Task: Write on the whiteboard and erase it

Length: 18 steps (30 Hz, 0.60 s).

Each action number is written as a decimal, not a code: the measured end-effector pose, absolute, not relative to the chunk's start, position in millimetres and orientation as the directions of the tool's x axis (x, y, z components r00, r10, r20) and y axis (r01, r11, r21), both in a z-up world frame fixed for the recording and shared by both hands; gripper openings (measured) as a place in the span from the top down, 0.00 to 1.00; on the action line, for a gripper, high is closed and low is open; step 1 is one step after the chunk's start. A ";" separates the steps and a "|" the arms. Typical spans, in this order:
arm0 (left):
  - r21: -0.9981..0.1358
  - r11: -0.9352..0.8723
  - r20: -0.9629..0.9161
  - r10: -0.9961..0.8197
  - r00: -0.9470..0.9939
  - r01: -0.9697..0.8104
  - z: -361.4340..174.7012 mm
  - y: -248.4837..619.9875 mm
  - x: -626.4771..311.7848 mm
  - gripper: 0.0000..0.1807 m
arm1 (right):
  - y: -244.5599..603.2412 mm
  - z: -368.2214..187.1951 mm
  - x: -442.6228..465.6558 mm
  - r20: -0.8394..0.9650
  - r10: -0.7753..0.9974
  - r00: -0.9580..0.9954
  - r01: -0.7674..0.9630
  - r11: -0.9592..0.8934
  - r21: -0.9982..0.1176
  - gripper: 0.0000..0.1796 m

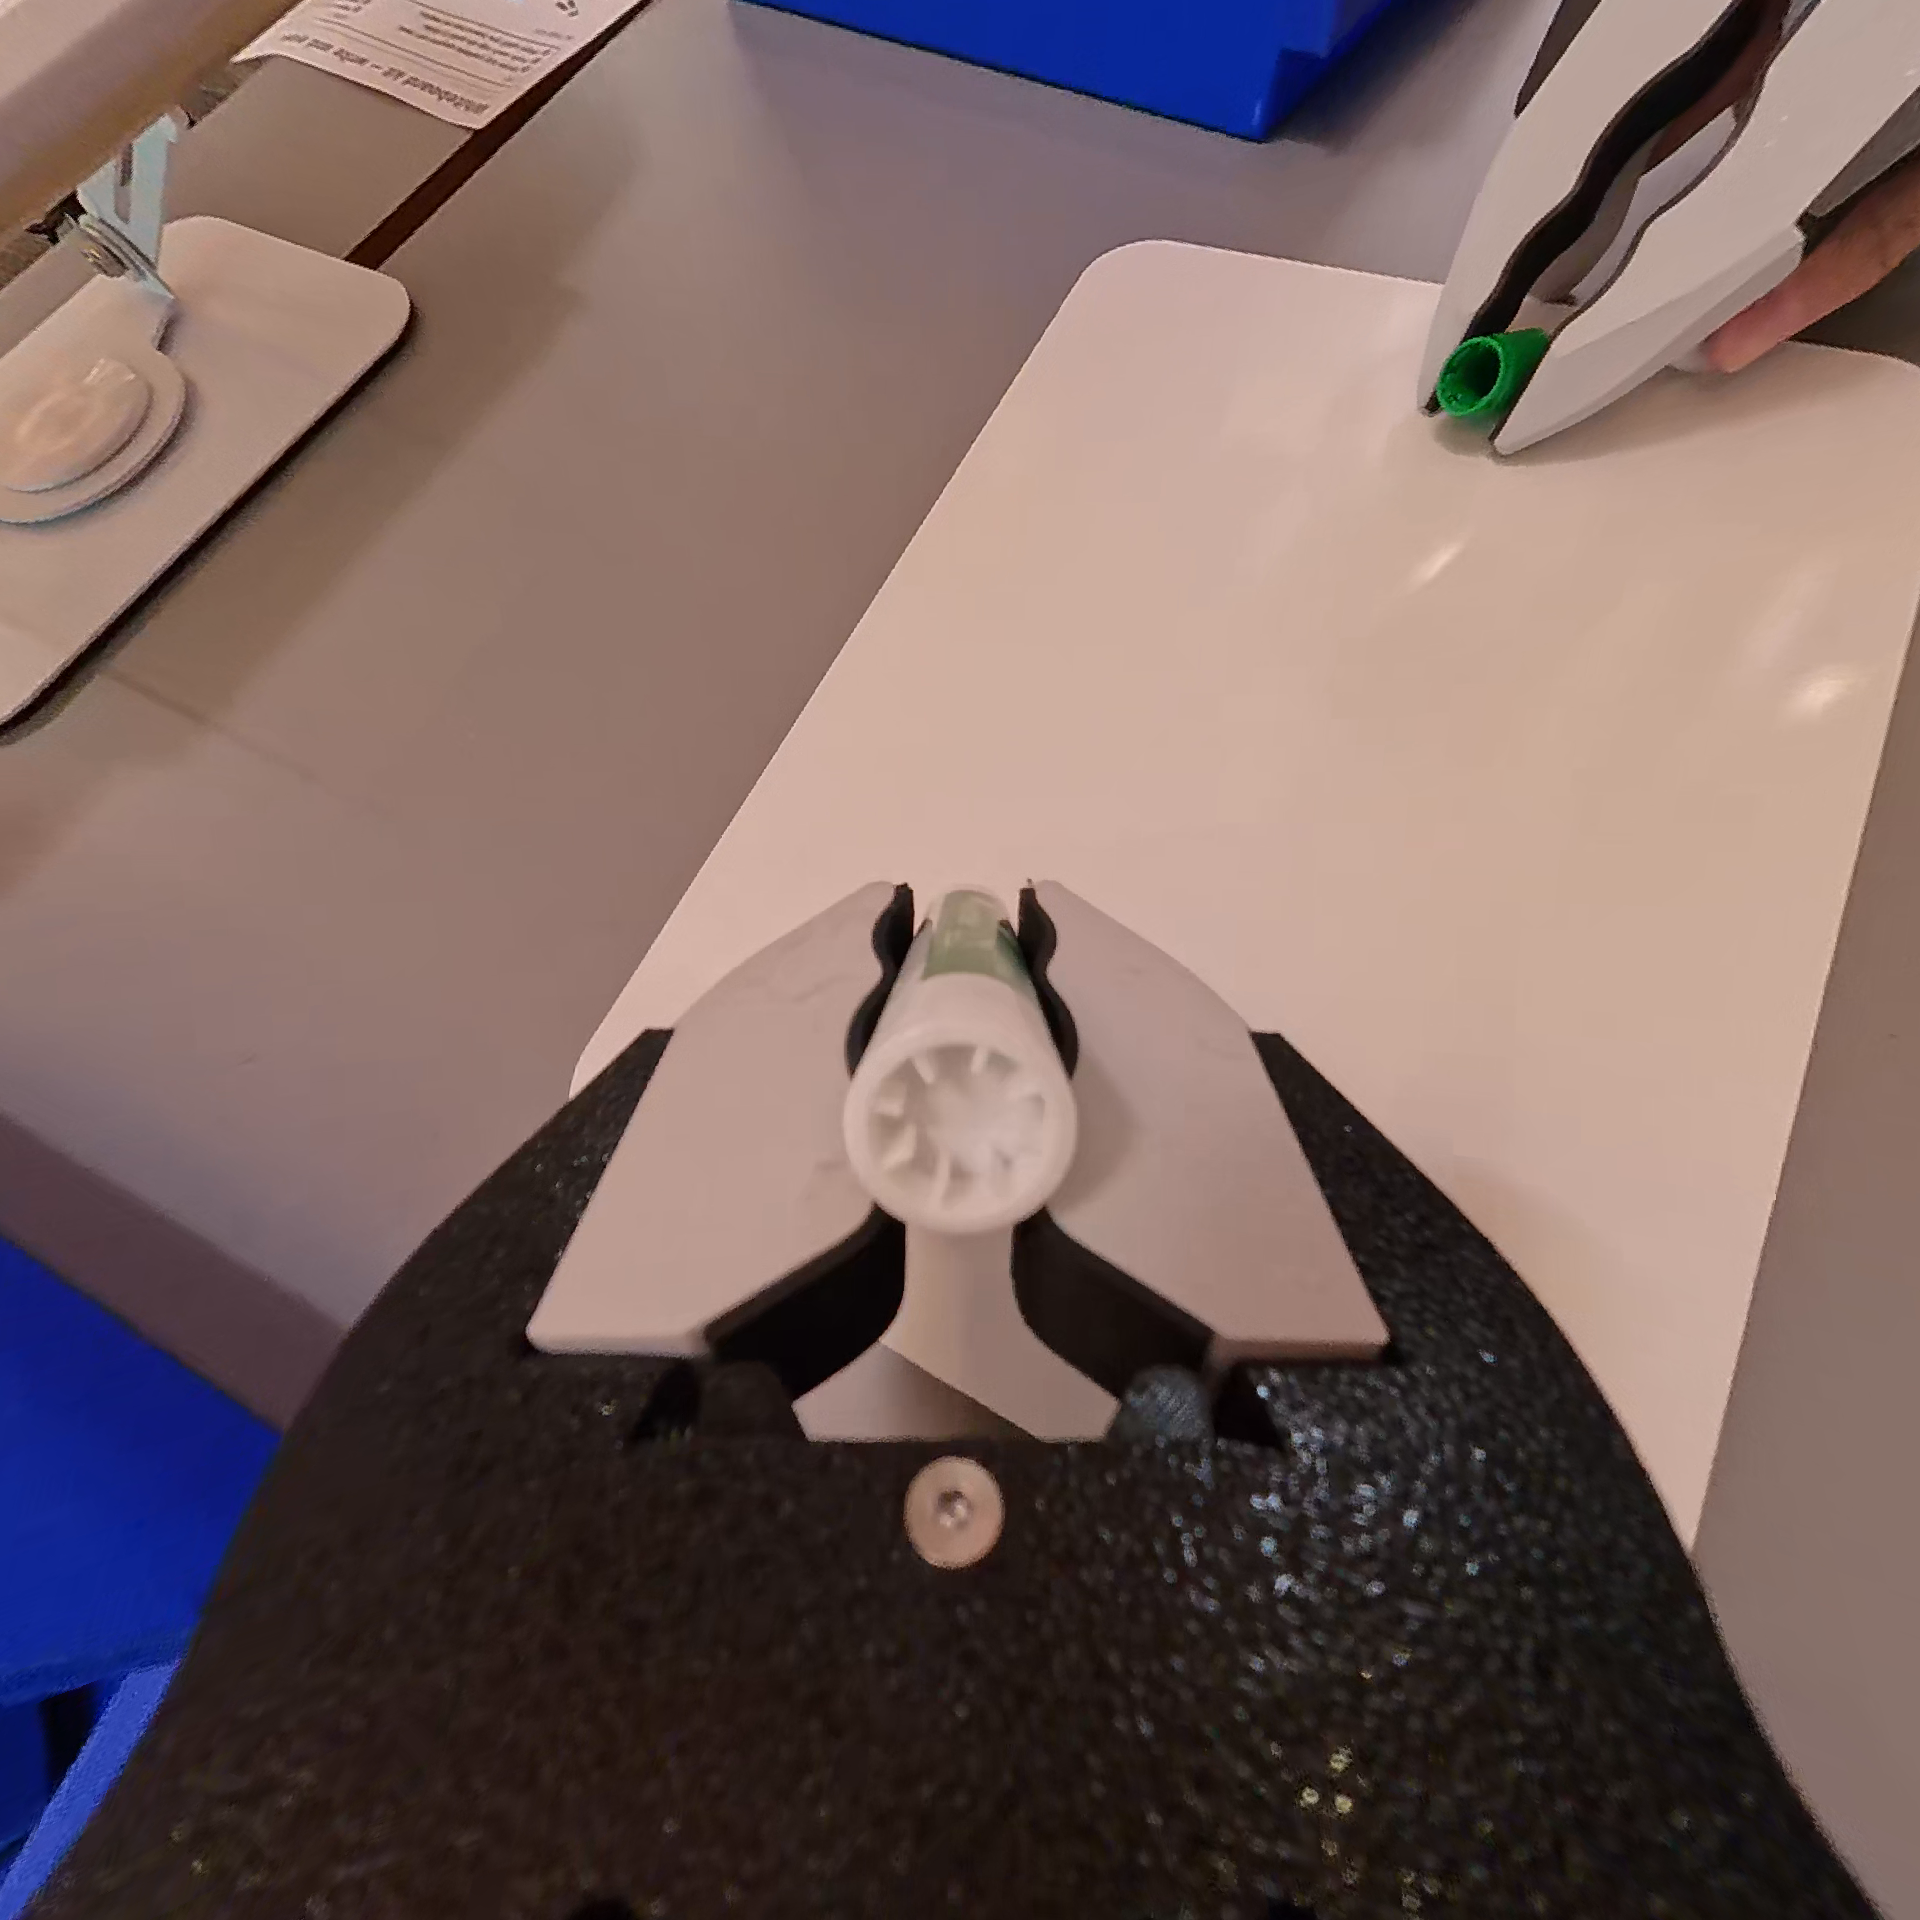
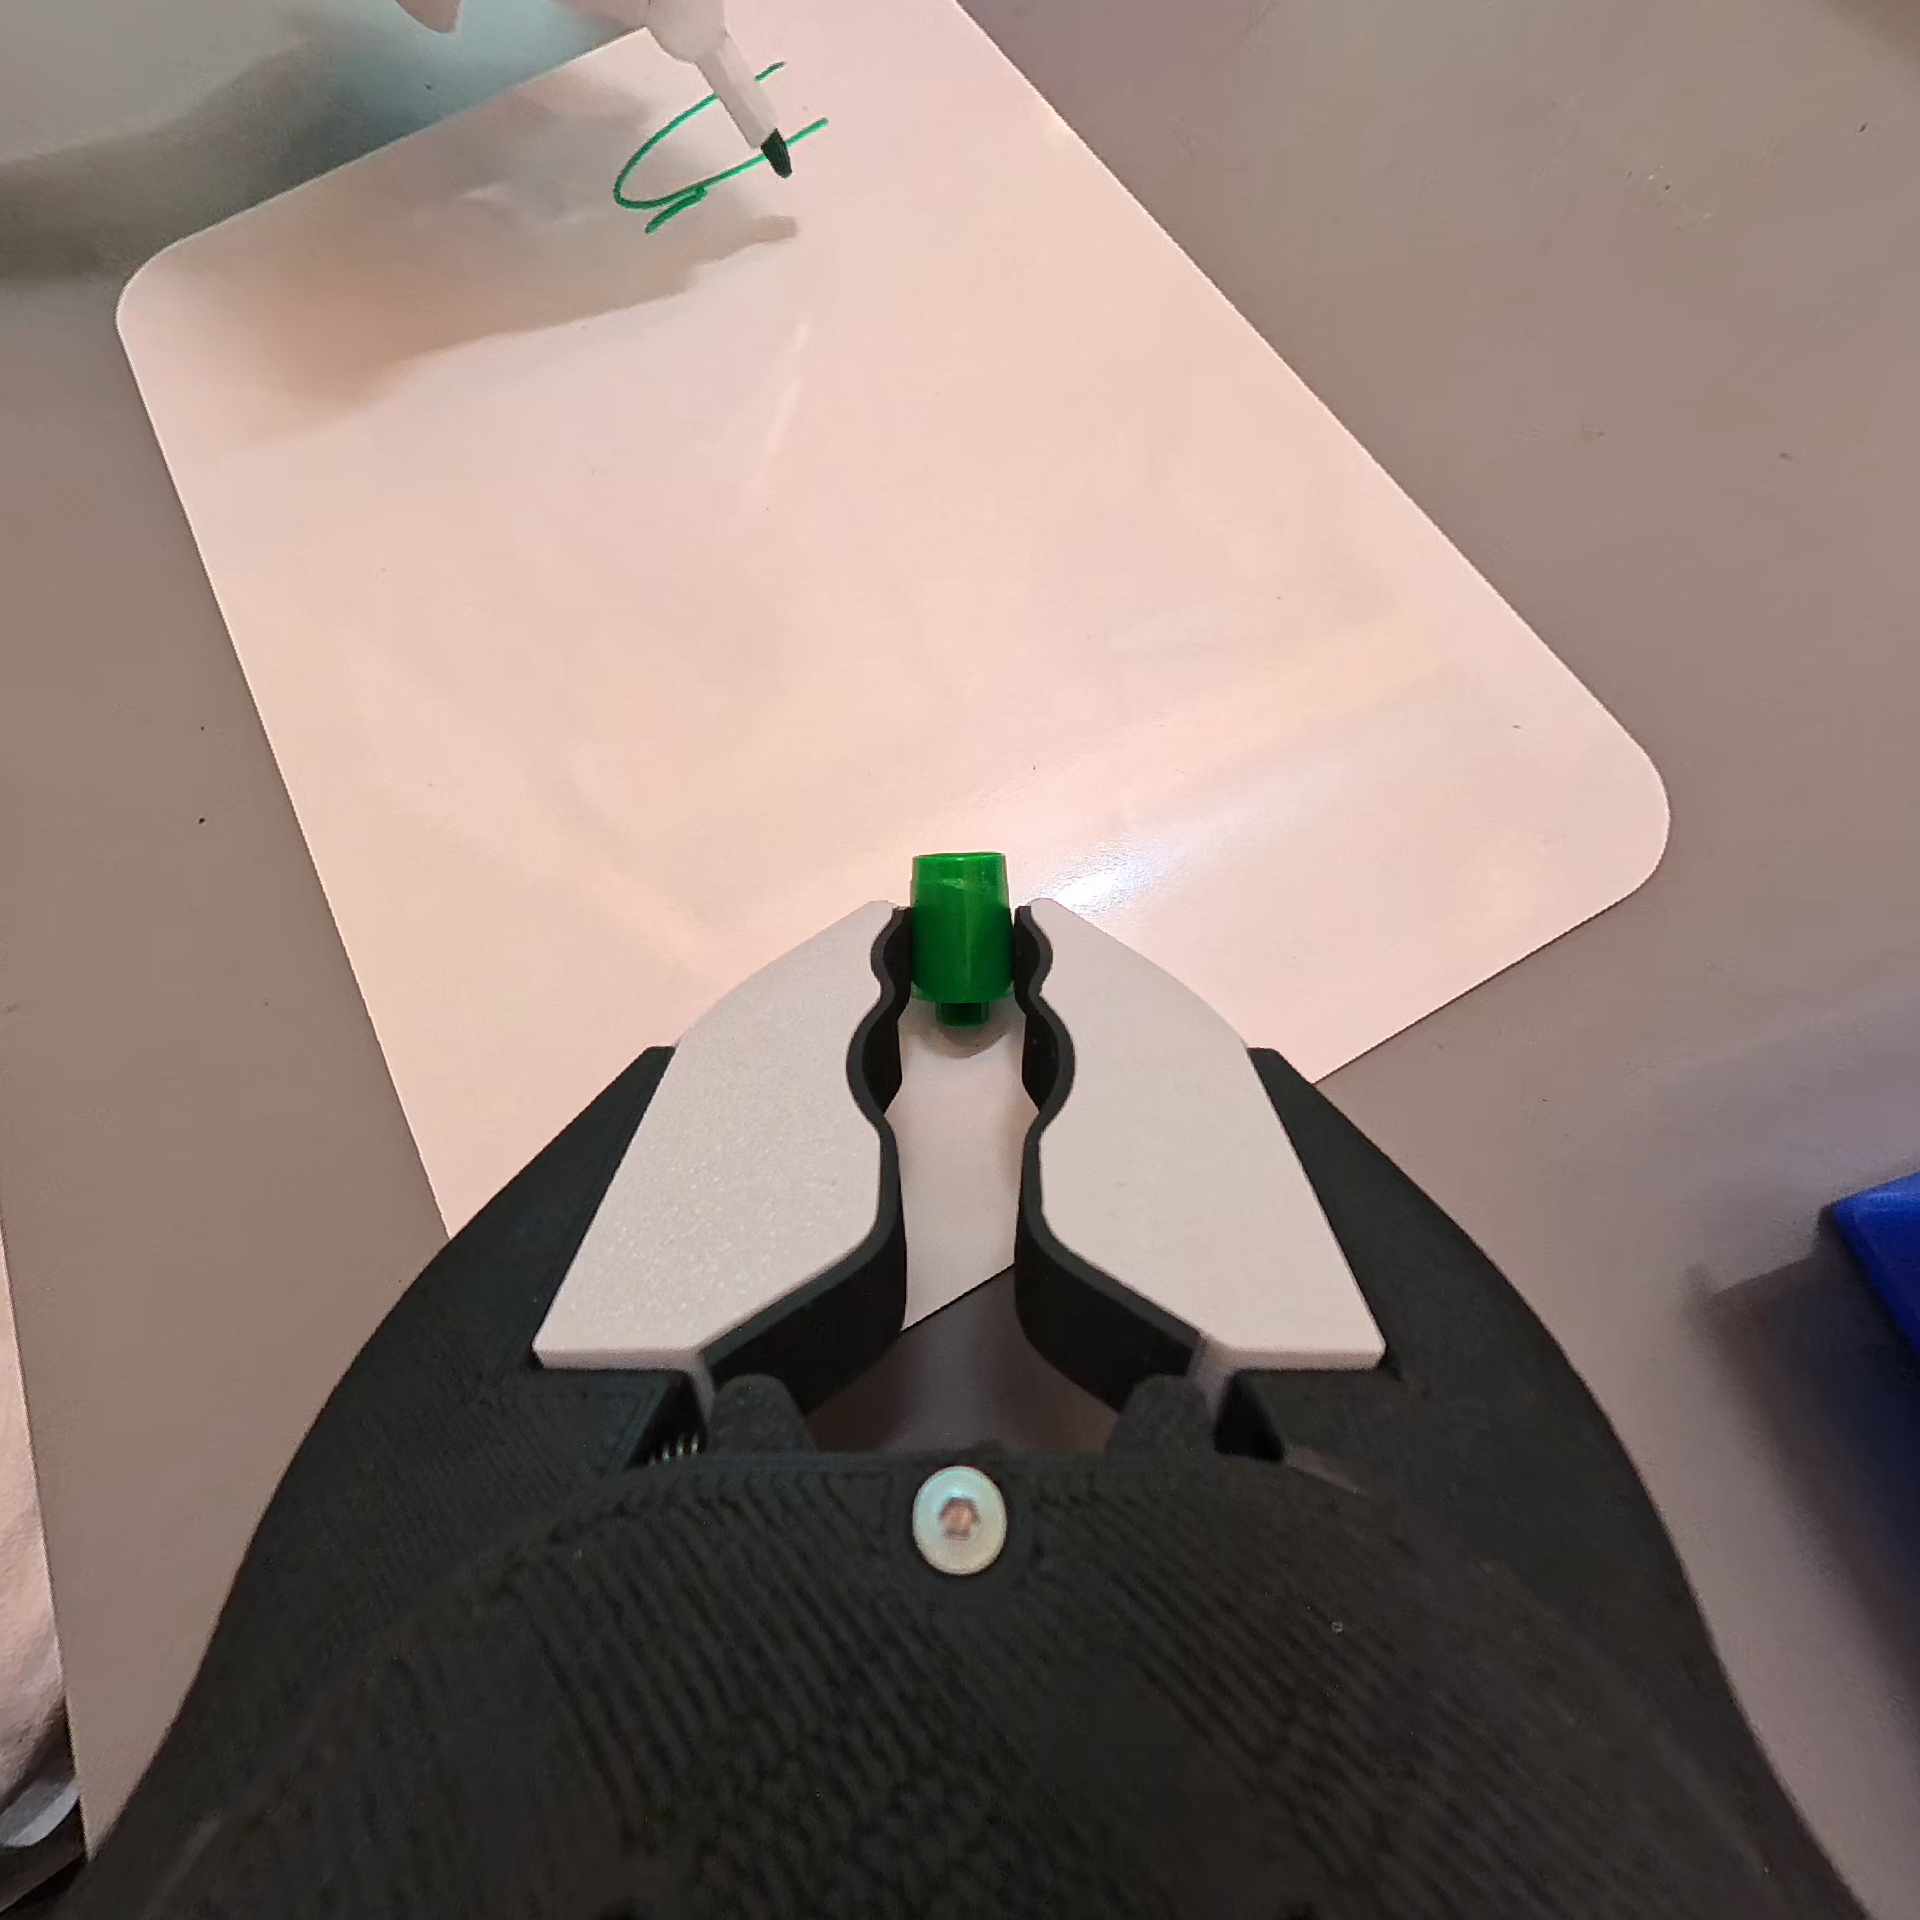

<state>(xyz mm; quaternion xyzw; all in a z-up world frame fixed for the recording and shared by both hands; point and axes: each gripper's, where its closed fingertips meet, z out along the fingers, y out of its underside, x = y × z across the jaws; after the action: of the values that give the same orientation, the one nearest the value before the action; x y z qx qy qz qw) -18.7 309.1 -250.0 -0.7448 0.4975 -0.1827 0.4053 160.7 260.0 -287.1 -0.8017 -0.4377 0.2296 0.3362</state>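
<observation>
Left wrist view, foreground: the left gripper has its jaws clamped on a white marker, whose ribbed rear end faces the camera and whose barrel runs forward between the fingers. Beneath and beyond lies the whiteboard, flat on a grey table. At the board's far right corner the right gripper rests low over the surface, its jaws closed on a green cap; a fingertip of the person holding it shows just behind. A white stand base sits on the table to the far left, and a blue bin beyond the board.

Right wrist view, foreground: the right gripper pinches the green cap near its fingertips, above the near corner of the whiteboard. At the far end the marker points its green tip at the board, at or just above a looping green line; contact cannot be told.
</observation>
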 end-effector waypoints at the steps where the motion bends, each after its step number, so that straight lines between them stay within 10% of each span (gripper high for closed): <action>1: -0.785 -0.178 -0.129 -0.889 0.439 -0.593 -250.2 309.6 -18.4 0.90 | 260.2 -287.1 160.8 -0.074 0.855 0.513 0.547 -0.392 -0.740 0.89; 18: -0.767 -0.198 -0.143 -0.874 0.463 -0.610 -252.2 319.0 -23.7 0.90 | 260.3 -287.1 160.7 -0.074 0.855 0.513 0.547 -0.392 -0.740 0.89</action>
<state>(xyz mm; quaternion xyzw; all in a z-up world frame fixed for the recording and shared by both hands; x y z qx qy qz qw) -23.7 319.0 -252.2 -0.7560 0.4909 -0.1651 0.4002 160.7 260.3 -287.1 -0.8021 -0.4369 0.2292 0.3366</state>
